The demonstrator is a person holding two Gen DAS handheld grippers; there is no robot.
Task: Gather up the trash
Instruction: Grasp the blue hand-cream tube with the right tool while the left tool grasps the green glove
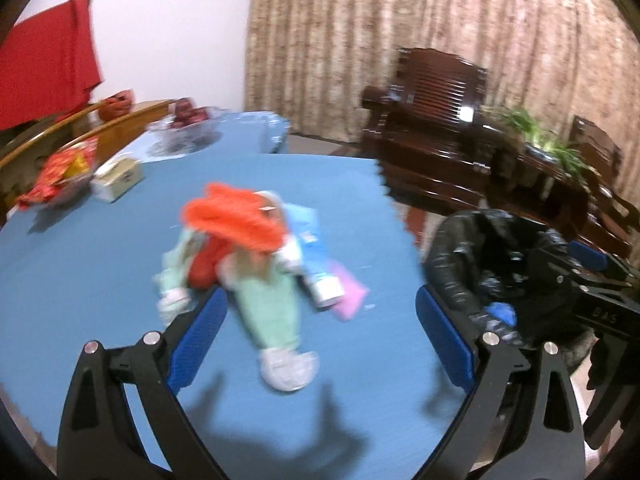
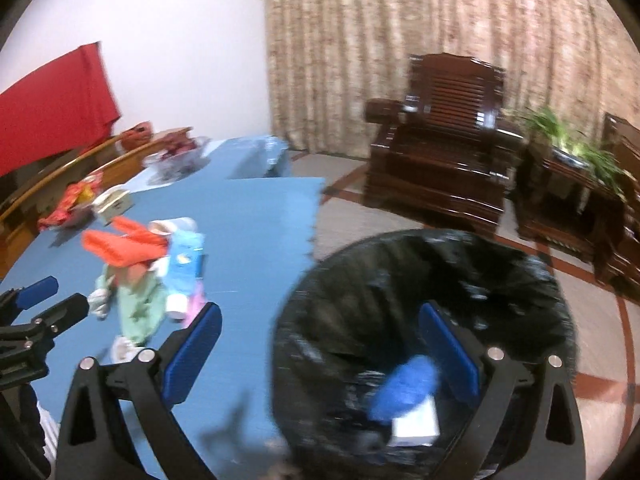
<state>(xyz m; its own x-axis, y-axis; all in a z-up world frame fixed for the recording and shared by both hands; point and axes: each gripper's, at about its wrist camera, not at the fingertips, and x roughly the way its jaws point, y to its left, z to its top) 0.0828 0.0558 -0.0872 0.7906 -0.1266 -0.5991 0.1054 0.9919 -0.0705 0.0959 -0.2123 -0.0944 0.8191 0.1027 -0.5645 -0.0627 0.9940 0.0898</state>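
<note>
Home living room: carved dark wooden armchair [image 2: 440, 136], patterned curtain [image 2: 420, 40], potted plant [image 2: 560, 132], fruit bowl [image 1: 186, 126] on blue-covered table [image 1: 100, 260].

A heap of trash [image 1: 256, 256] lies on the blue worktop [image 1: 100, 264]: orange fabric on top, pale green wrappers, a blue-white tube and a pink sheet. The black-lined bin [image 2: 420, 280] stands beside the worktop edge, holding a blue scrap [image 2: 404, 386] and a white carton [image 2: 416, 424].
</note>
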